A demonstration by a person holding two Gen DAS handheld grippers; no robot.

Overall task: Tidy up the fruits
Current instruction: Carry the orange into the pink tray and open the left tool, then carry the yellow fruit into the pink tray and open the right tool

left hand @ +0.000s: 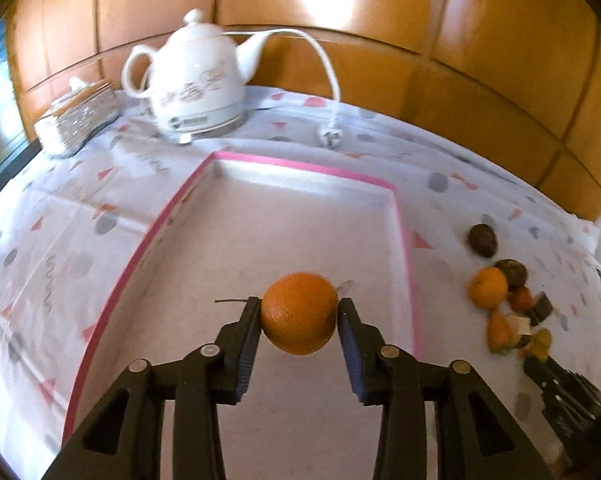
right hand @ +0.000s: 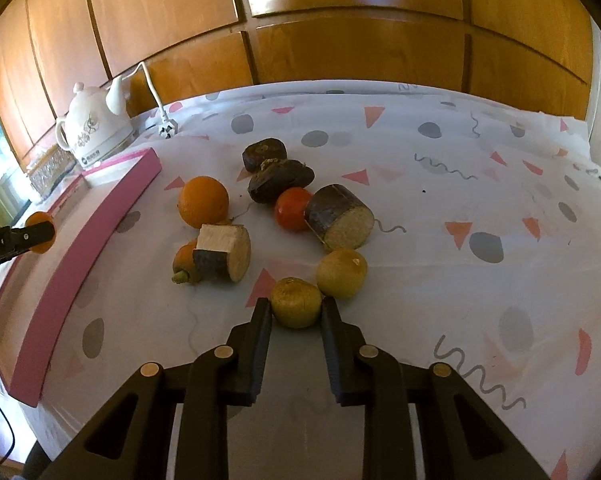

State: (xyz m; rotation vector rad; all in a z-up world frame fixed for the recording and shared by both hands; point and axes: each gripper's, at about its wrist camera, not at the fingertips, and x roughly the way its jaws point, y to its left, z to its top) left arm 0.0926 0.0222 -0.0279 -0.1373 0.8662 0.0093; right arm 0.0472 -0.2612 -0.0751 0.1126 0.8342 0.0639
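the left gripper (left hand: 299, 312), clamped on an orange (left hand: 299, 312) above the pink-rimmed tray (left hand: 300, 164), should lower before releasing, while the right gripper (right hand: 296, 309) brackets a yellowish fruit (right hand: 295, 302), grip uncertain.

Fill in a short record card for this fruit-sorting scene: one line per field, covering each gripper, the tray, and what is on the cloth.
left gripper: shut on an orange, held above the tray
right gripper: fingers either side of a yellowish fruit on the cloth, contact unclear
tray: pink-rimmed; no fruit visible inside it
loose pile: second orange, red fruit, cut cane pieces, dark fruits
background: white kettle, unplugged
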